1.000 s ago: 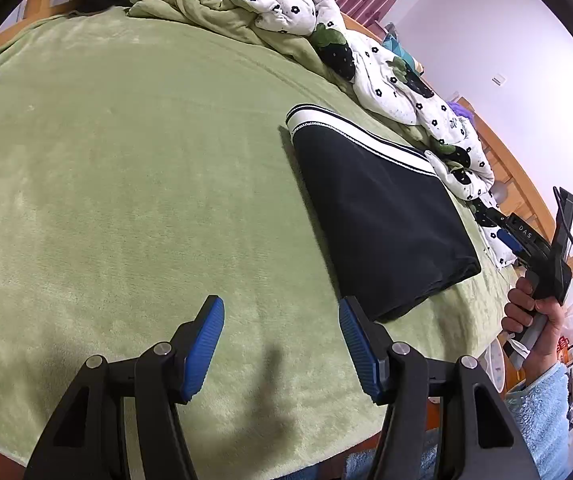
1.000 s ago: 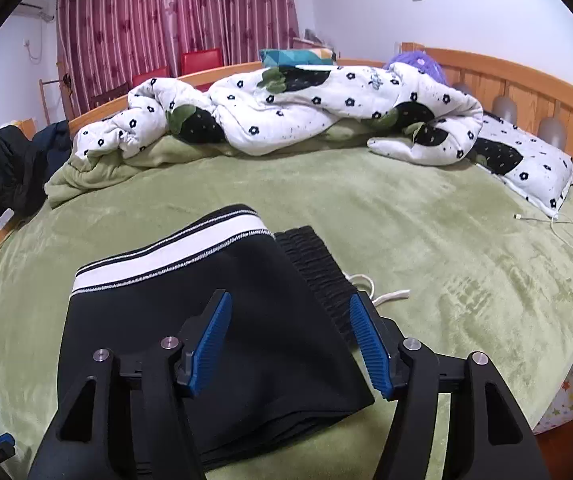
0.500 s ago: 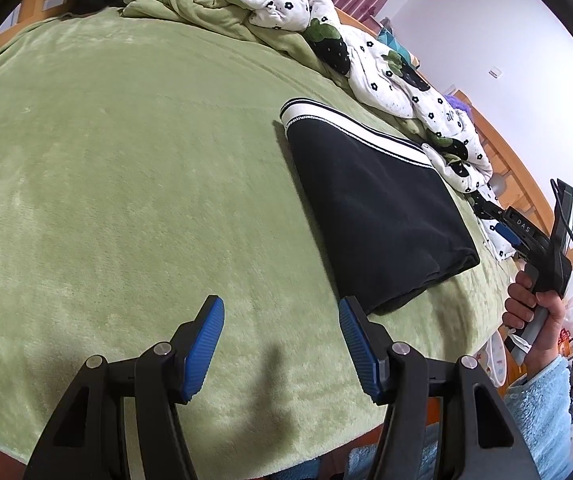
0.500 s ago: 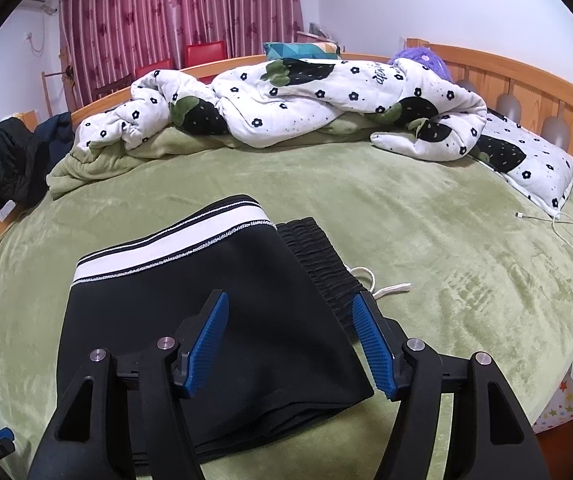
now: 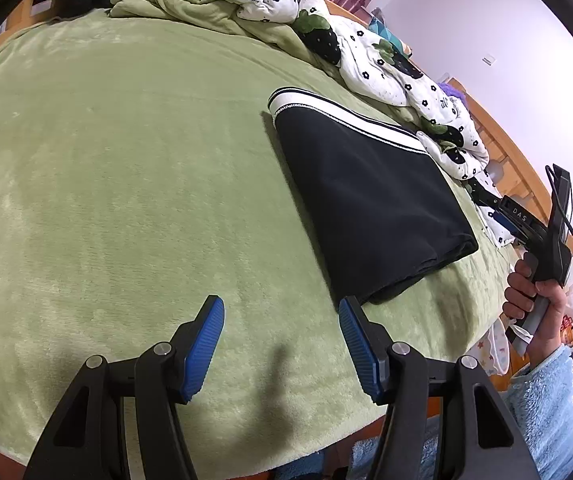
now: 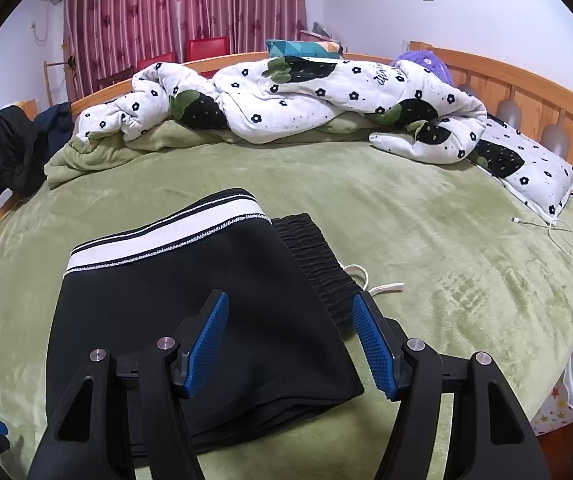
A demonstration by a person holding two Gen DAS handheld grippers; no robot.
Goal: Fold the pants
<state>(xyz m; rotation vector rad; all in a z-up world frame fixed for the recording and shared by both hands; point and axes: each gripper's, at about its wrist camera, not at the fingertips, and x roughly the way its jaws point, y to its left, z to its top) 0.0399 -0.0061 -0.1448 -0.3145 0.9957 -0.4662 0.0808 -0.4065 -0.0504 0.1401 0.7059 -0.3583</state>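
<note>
Both claws, the left gripper (image 5: 280, 338) and the right gripper (image 6: 288, 338), hang spread apart and empty over the green blanket (image 5: 126, 180), where the pants (image 6: 190, 320) already lie folded, so probably only a tidy-up remains.

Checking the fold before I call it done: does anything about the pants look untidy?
Mostly neat, but the folded pants have the gathered black waistband sticking out past the right edge, with a white drawstring trailing onto the green blanket.
</note>
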